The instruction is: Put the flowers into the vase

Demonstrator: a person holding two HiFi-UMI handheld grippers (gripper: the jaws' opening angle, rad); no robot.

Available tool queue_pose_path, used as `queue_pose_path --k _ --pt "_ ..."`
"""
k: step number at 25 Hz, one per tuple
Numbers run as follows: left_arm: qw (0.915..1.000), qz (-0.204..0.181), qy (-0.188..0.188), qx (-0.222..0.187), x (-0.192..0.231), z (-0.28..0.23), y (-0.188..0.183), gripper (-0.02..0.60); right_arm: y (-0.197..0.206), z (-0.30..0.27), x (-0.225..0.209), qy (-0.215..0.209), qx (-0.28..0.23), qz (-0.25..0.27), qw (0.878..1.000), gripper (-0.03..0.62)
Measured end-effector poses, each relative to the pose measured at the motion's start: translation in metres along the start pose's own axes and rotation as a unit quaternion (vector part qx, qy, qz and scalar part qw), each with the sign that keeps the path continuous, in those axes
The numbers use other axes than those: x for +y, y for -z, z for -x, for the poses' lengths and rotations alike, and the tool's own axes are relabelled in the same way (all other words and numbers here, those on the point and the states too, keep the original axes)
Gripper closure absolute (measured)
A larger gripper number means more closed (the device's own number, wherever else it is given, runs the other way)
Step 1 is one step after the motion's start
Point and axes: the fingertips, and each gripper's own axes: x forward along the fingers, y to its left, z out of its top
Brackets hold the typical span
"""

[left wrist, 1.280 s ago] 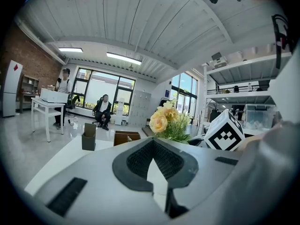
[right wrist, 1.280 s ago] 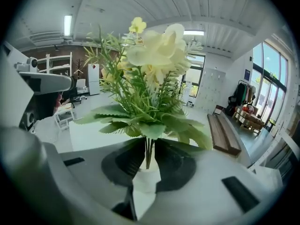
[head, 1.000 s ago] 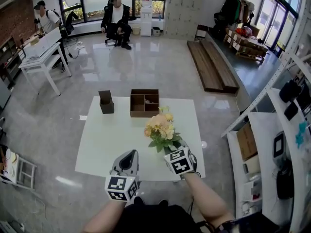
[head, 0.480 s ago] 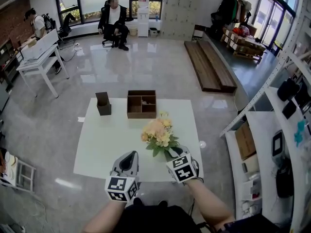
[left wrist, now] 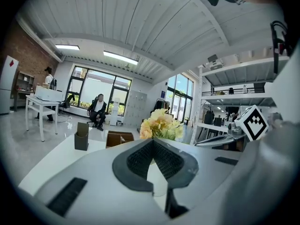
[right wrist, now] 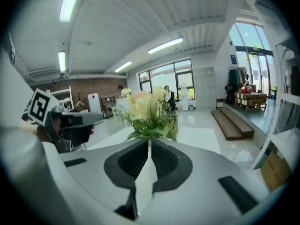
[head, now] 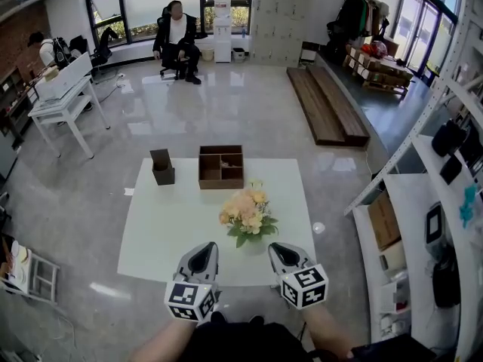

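A bouquet of peach and yellow flowers [head: 245, 216] with green leaves stands upright on the white table [head: 170, 225], right of its middle. The blooms hide whatever holds the stems, so I cannot make out a vase. My right gripper [head: 281, 252] hangs over the table's near edge, just short of the bouquet, shut and empty. My left gripper [head: 202, 256] sits beside it to the left, also shut and empty. The flowers [left wrist: 159, 124] rise beyond the left gripper's tips [left wrist: 152, 142]. In the right gripper view the flowers [right wrist: 147, 111] stand straight ahead of the tips [right wrist: 149, 142].
A brown wooden box with compartments [head: 221, 166] and a small dark upright holder [head: 162, 167] stand at the table's far edge. White shelving [head: 445, 202] runs along the right. A person sits on a chair [head: 175, 36] far back, beyond a white desk [head: 64, 89].
My right gripper let go of the bouquet and pulled back toward me to the table's near edge. The flowers now stand on their own. The left gripper has barely moved.
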Motion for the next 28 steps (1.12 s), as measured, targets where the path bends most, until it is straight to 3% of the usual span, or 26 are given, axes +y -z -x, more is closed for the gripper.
queue_pose_path --k 4,7,28 --pt "0.9998 -0.012 -0.001 -0.013 -0.004 0.006 -0.007 0.575 -0.047 0.032 0.007 0.037 -0.153 0.005 0.988 0.588" --pt "0.9997 -0.015 -0.003 -0.021 -0.008 0.007 -0.012 0.575 -0.063 0.043 0.016 0.053 -0.209 0.017 0.976 0.589" --pt "0.9994 -0.027 -0.008 -0.021 -0.005 0.010 -0.014 0.575 -0.057 0.038 0.018 0.059 -0.202 0.013 0.978 0.591"
